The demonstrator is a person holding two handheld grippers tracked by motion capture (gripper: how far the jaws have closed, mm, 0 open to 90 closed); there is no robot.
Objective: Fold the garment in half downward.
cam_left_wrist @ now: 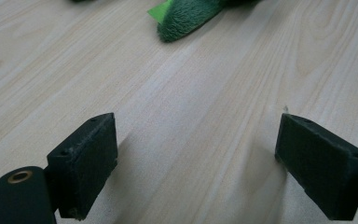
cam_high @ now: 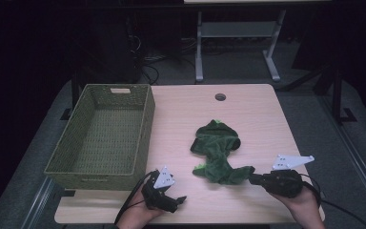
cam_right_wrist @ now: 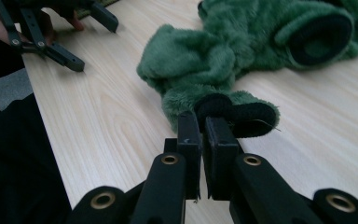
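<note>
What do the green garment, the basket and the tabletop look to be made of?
Green garment: soft plush or fleece, by its fuzzy pile, with black lining at the opening.
Basket: olive woven wicker or paper cord, by its ribbed weave.
Table: pale wood-grain surface, probably matte laminate.

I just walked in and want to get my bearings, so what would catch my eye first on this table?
First, the fuzzy green plush toy lying near the middle of the wooden table. The right gripper is shut on the toy's black-lined edge at its near end. To the left stands a woven green basket, while the left gripper sits open over bare wood near the front edge.
</note>
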